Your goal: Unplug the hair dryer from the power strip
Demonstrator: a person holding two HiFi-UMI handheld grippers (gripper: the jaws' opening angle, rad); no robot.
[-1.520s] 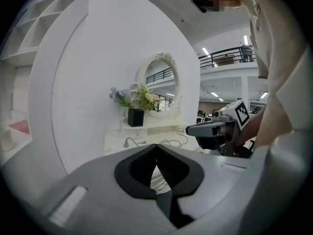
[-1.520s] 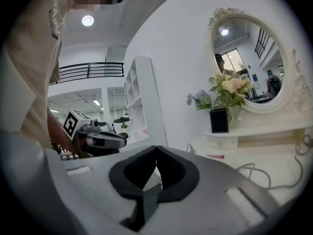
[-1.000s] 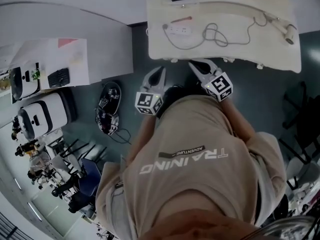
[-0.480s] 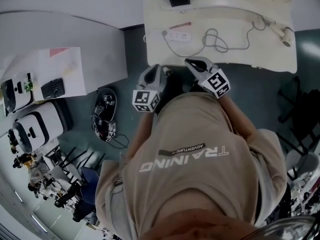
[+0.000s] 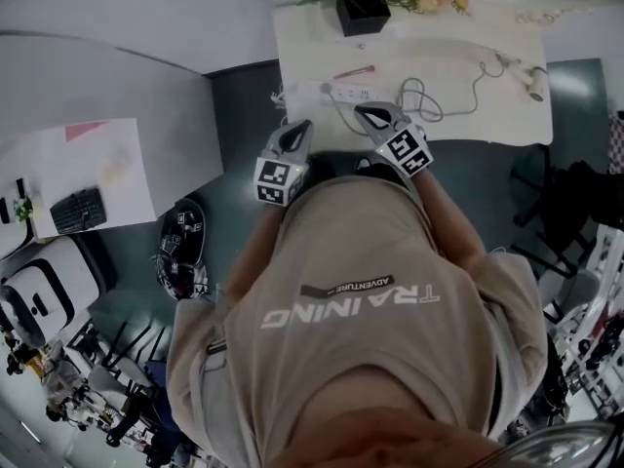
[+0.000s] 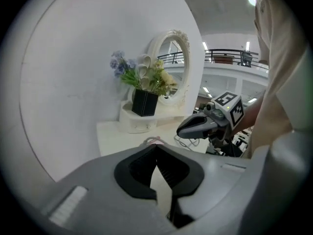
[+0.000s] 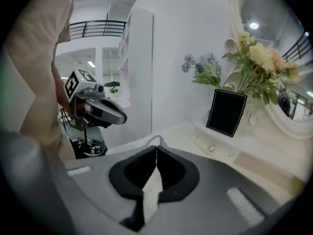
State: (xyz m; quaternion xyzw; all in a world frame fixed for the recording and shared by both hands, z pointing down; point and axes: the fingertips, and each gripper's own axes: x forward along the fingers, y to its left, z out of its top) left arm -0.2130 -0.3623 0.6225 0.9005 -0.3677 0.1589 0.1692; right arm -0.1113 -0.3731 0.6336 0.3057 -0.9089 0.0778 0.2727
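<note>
The power strip (image 5: 346,93) lies crosswise on the counter (image 5: 497,120), just ahead and between my left gripper (image 5: 297,130) and right gripper (image 5: 370,115). Both have their jaws closed on nothing. The plug seems to sit at the strip's left end; the hair dryer (image 5: 534,83) rests far right.

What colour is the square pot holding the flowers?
Black. The pot shows best in the right gripper view.

Bright, even indoor light is cast over the pale worktop (image 5: 507,125), which is nearly washed out; little shadow is seen. Both gripper views are bent at the edges and vignetted black, and the left tongs (image 6: 156,147) and right tongs (image 7: 156,150) are rendered soft.
</note>
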